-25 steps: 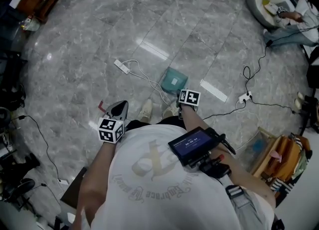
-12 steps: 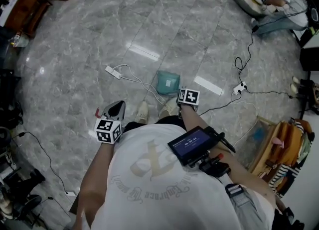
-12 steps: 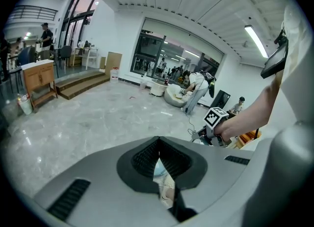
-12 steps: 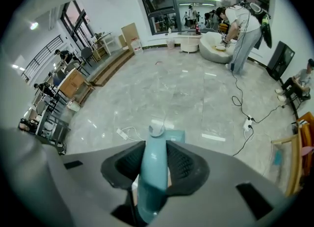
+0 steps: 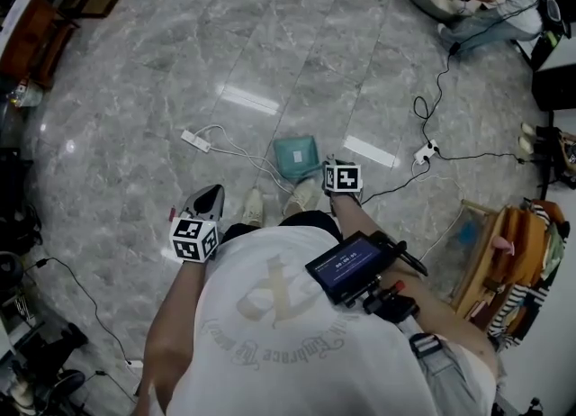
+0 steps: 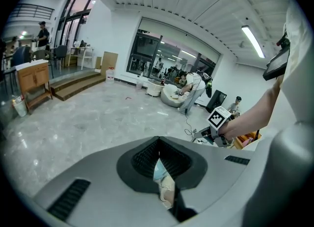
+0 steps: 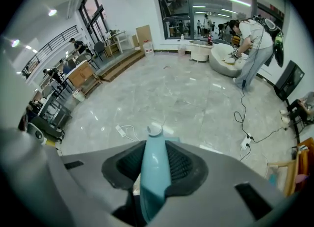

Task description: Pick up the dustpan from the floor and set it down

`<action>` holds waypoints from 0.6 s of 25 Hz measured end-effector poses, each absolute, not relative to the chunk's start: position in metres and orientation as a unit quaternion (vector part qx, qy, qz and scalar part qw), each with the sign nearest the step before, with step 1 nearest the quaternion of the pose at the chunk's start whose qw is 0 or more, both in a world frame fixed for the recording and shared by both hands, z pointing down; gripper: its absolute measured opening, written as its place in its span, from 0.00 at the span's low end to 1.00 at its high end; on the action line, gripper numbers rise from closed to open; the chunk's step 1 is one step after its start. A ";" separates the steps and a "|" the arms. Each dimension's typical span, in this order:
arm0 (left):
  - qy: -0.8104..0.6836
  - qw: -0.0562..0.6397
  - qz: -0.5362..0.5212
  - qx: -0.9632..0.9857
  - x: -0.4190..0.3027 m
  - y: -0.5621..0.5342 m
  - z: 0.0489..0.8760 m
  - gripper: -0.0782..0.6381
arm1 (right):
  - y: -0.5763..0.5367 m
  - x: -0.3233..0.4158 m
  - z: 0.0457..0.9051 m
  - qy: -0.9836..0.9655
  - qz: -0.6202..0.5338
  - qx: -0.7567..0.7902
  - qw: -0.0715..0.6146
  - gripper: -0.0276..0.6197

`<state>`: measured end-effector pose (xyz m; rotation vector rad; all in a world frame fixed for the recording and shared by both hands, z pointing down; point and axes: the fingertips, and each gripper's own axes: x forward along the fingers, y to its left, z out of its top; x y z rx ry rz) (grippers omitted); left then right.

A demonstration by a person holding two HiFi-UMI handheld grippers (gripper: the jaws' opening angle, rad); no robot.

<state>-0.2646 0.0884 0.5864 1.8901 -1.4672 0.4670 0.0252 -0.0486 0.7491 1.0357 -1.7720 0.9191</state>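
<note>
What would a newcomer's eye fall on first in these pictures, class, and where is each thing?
The teal dustpan stands out against the grey marble floor, just ahead of the person's shoes, its handle between the closing jaws of the right tool. A white power strip lies on the floor left of it in the head view. The left tool is shut and empty.

Bright, even — fisheye-warped edges

Teal plastic dustpan [image 5: 296, 156], pan end pointing down, close to the grey floor [image 5: 135, 90], long handle [image 7: 153, 172] gripped between the closing right tongs [image 7: 155, 145].
</note>
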 end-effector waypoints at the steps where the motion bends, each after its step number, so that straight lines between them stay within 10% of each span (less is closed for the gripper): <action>1: -0.564 0.344 0.180 0.729 -0.261 0.085 0.584 0.13 | -0.049 0.027 0.745 -0.718 0.361 0.408 0.433 0.23; 15: -0.545 0.336 0.169 0.749 -0.248 0.058 0.598 0.13 | -0.058 0.008 0.717 -0.793 0.261 0.325 0.445 0.23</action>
